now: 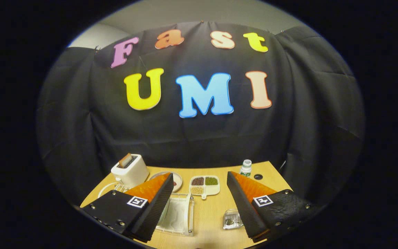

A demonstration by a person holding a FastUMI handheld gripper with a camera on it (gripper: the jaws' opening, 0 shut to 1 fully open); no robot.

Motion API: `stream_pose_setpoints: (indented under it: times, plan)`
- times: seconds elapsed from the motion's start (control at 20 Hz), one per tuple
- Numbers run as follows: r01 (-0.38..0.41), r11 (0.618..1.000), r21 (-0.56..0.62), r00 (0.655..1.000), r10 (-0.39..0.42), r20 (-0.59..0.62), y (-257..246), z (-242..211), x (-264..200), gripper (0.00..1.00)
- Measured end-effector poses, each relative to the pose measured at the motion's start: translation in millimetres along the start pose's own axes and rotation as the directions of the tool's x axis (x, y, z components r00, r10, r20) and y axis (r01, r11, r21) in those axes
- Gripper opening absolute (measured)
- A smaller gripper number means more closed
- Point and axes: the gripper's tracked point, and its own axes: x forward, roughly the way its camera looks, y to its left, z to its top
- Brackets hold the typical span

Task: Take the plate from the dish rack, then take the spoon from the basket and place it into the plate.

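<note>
**Hovering high, tongs spread, nothing in hand yet**

Looking down along the tongs [199,193], I have them spread wide and empty, held well above the tabletop [212,214] with nothing between the fingers.

The dish rack [176,214] sits just ahead, partly hidden behind my left finger; it reads as a clear, ribbed tray. A plate [175,180] lies beyond that finger's tip, beside the white toaster [130,171], its rim only partly showing. I cannot tell for sure whether it rests in the rack or flat on the wood, nor whether it is the plate the task means. The small clear basket [233,218] stands just inside my right finger; I cannot make out the spoon in it from here.

My guess on handling: the plate should be rigid, glazed and slippery, with some weight to it, and liable to chip if it knocks the rack. I would take it by the rim, one finger on each face, and lift it straight before swinging. The spoon ought to be light and stiff, likely to pivot in a pinch, so I would grip it at mid-handle.

Further back sit a divided dish [205,185] of grains and a small bottle [246,167], well away from my path.
</note>
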Motion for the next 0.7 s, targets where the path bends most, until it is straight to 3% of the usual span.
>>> stream_pose_setpoints:
  times: [0.35,0.7]
  plan:
    - [-0.013,0.997,0.075,0.976,0.029,-0.214,29,-26,28,0.96]
    - [0.033,0.998,0.046,0.892,-0.009,-0.451,51,-70,45,0.96]
